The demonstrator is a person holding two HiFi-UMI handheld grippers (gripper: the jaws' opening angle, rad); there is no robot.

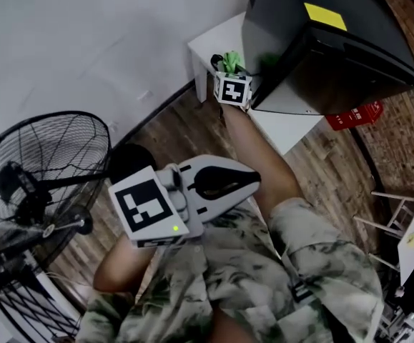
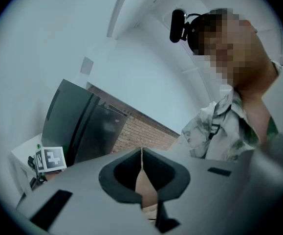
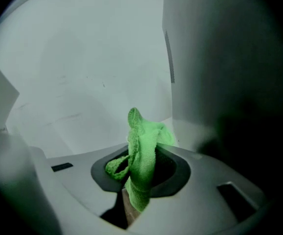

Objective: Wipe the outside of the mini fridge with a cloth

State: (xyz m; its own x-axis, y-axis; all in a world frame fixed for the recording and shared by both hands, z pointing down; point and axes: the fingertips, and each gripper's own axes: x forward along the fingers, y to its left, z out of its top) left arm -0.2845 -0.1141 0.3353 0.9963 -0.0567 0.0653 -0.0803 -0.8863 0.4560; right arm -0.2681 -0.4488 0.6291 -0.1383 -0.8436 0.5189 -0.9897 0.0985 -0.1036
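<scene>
Head view: right gripper outstretched

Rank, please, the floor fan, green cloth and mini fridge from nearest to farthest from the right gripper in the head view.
1. The green cloth, held in the right gripper.
2. The mini fridge, close on its right.
3. The floor fan, far left.

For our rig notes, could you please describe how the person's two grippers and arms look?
Both the left gripper and right gripper have pale grey shells with a dark rounded pocket around the jaws. Each carries a white cube with black square markers; a green light glows on the left one. The forearms are bare; the shirt is pale and mottled.
</scene>
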